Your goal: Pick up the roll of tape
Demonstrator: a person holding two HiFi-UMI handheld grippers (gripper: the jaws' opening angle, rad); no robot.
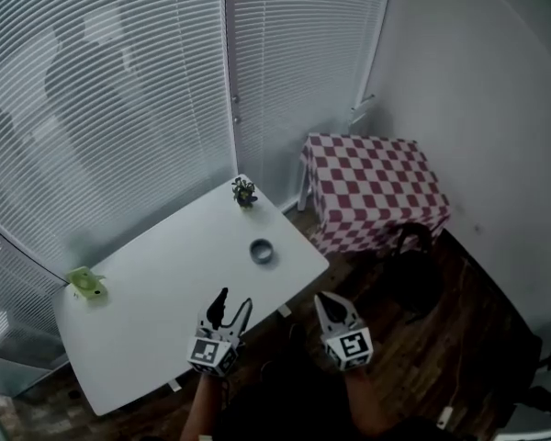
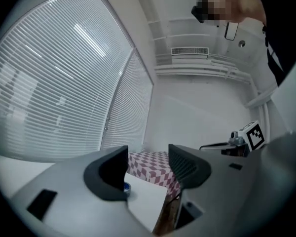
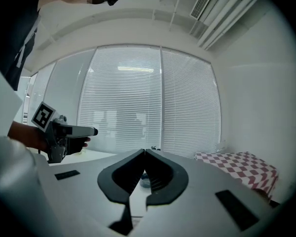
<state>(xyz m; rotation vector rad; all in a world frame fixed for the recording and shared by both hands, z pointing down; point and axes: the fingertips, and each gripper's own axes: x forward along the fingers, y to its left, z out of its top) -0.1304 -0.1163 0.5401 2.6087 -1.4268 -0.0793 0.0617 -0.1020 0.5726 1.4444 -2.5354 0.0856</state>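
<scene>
The roll of tape [image 1: 262,251] is a small grey-blue ring lying flat on the white table [image 1: 165,283], near its right edge. My left gripper [image 1: 234,303] is open and held above the table's near edge, short of the tape. In the left gripper view a blue sliver of the tape [image 2: 126,186] shows beside the left jaw, and the gripper [image 2: 148,157] holds nothing. My right gripper [image 1: 322,299] hovers off the table's right corner over the floor. It is shut [image 3: 144,152] with its tips touching, and the tape [image 3: 144,180] shows through the gap behind them.
A small potted plant [image 1: 244,192] stands at the table's far corner and a green object [image 1: 87,284] at its left corner. A red-checked covered table [image 1: 372,191] and a dark bag [image 1: 413,269] stand to the right. Window blinds [image 1: 119,108] run behind.
</scene>
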